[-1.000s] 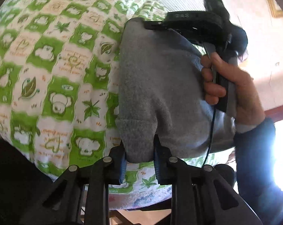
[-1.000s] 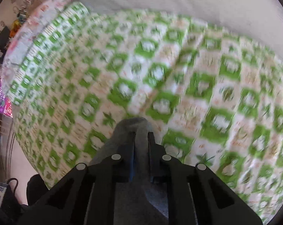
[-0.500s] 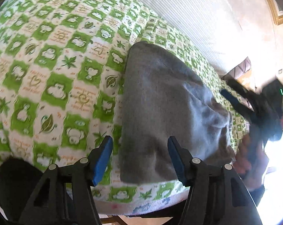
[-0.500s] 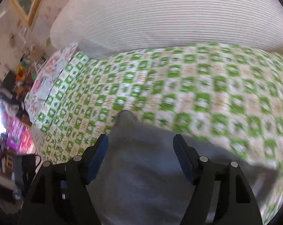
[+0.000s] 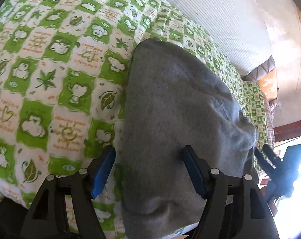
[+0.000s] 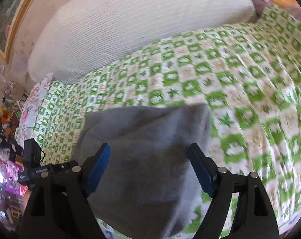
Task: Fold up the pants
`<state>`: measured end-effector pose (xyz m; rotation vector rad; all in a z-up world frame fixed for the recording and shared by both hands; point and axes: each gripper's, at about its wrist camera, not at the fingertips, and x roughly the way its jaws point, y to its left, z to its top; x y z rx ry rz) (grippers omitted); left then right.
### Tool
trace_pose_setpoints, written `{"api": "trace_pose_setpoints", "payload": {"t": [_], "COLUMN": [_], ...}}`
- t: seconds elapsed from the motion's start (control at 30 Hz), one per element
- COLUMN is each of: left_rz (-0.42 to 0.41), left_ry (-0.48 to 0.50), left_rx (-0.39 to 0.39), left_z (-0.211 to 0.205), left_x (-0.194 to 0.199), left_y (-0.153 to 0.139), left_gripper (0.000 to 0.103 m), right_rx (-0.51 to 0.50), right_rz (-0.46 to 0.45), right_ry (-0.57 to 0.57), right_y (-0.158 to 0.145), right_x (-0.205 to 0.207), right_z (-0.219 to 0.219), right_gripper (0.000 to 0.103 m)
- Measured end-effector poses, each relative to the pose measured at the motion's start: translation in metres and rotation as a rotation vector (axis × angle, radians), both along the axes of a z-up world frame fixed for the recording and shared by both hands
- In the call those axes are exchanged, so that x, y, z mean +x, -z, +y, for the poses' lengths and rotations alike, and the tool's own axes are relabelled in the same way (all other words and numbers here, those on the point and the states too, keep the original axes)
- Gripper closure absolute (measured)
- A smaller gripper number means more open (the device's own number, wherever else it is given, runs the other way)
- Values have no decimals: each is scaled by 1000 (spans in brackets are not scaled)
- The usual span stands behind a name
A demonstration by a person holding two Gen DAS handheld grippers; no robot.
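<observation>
The grey pants (image 5: 176,103) lie folded into a thick bundle on a green and white patterned quilt (image 5: 50,69). My left gripper (image 5: 148,169) hovers over the bundle's near end. Its jaws are opening, and the blue pads (image 5: 102,169) stand clear of the cloth on both sides. In the right wrist view the pants (image 6: 146,139) lie flat under my right gripper (image 6: 149,169). Its jaws are also opening and the pads do not press the fabric. The right gripper (image 5: 278,165) shows off the pants' right edge. The left gripper (image 6: 34,169) sits at the bundle's left.
A long white striped pillow (image 6: 140,20) runs along the far side of the bed. An orange cushion (image 5: 268,83) lies at the far right corner. The quilt's near edge runs just under both grippers. Cluttered floor items (image 6: 8,139) sit beyond the bed's left end.
Both grippers were shut on the pants and have let go and opened wide. The right gripper has swung from the pants' far end to their near right side. The left gripper drew back slightly.
</observation>
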<state>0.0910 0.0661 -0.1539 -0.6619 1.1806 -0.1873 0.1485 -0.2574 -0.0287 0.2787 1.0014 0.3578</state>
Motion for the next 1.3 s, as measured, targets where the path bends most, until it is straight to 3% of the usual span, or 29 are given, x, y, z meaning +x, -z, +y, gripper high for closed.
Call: {"api": "trace_pose_setpoints", "payload": {"t": [0.2, 0.33, 0.43, 0.5, 0.57, 0.6, 0.67, 0.7, 0.93, 1.3], "left_rz": [14, 15, -2, -29, -62, -72, -99, -108, -154, -261], "left_ry": [9, 2, 3, 20, 40, 43, 45, 43, 38, -55], "left_rx": [-24, -36, -20, -3, 17, 29, 54, 56, 72, 175], "left_z": [-7, -7, -9, -12, -18, -19, -19, -18, -12, 39], "left_x": [4, 5, 4, 3, 2, 2, 0, -1, -11, -22], "left_y": [7, 8, 6, 2, -5, -7, -15, -19, -40, -82], "left_gripper": [26, 25, 26, 36, 50, 65, 79, 82, 86, 87], "right_rx": [27, 138, 174, 176, 194, 209, 163, 148, 67, 74], "right_rz": [58, 170, 191, 165, 151, 153, 132, 126, 58, -49], "right_ry": [83, 27, 13, 7, -16, -25, -27, -26, -33, -165], "right_y": [23, 50, 66, 64, 60, 59, 53, 50, 26, -12], "right_x": [-4, 4, 5, 3, 2, 1, -1, -1, 1, 8], "right_z": [-30, -26, -19, -15, -11, -9, -4, -2, 18, 89], "right_gripper": [15, 15, 12, 16, 47, 48, 54, 55, 62, 65]}}
